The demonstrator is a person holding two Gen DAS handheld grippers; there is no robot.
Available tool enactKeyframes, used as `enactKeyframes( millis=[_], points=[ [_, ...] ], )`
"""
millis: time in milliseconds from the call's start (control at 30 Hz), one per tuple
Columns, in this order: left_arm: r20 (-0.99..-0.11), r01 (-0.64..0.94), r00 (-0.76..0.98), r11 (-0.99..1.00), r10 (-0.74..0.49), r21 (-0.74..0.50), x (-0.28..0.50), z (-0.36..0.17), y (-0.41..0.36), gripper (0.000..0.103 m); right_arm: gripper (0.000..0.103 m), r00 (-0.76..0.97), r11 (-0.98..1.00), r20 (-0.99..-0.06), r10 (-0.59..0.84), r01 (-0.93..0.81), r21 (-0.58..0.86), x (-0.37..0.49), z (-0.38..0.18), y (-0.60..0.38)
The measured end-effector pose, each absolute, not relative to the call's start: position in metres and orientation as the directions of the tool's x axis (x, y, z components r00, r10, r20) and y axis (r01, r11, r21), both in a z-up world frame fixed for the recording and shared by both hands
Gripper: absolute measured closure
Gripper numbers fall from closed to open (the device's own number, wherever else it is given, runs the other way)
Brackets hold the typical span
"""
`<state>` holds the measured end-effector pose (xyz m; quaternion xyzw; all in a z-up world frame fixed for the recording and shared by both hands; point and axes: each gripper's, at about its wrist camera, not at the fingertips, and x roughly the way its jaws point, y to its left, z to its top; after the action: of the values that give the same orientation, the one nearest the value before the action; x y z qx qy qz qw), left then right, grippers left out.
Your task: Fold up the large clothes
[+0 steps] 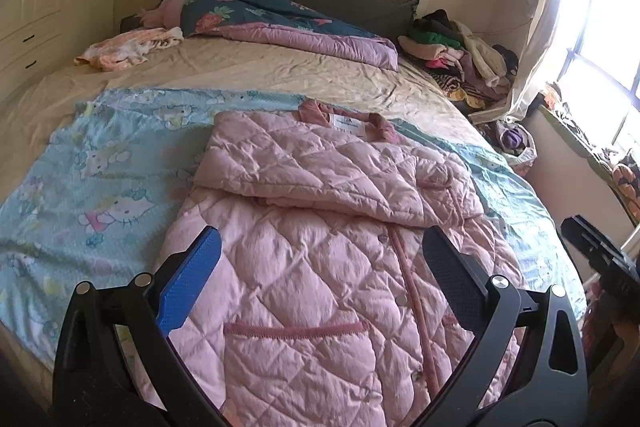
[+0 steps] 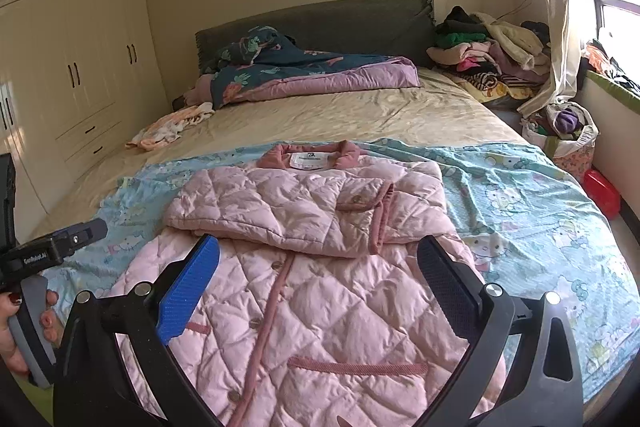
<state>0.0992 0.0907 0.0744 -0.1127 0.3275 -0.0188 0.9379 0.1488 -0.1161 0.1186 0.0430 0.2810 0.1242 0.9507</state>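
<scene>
Holding both claws spread wide and empty, we hover our left gripper (image 1: 322, 267) and right gripper (image 2: 318, 273) above the pink quilted jacket (image 1: 320, 227), lying centre-frame on the light-blue cartoon sheet (image 1: 100, 179) with its sleeves folded across the chest.

Jacket (image 2: 320, 267) on sheet (image 2: 520, 195) at bed's (image 2: 360, 115) near end — quilt (image 2: 312, 75) behind, clothes pile (image 2: 488, 55) right.
</scene>
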Motion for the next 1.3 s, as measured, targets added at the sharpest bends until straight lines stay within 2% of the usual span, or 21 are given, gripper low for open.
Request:
enactKeyframes(
  millis=[633, 1300],
  points=[
    [-0.626, -0.024, 0.775, 0.987, -0.083, -0.16, 0.067, 0.057, 0.08, 0.008, 0.004, 0.811, 0.974, -0.539, 0.228, -0.184, 0.134, 0.119, 0.109, -0.137],
    [-0.685, -0.037, 0.727, 0.993, -0.051, -0.113, 0.044, 0.019, 0.092, 0.008, 0.004, 0.762, 0.979, -0.619, 0.191, -0.193, 0.064, 0.098, 0.077, -0.141]
  ],
)
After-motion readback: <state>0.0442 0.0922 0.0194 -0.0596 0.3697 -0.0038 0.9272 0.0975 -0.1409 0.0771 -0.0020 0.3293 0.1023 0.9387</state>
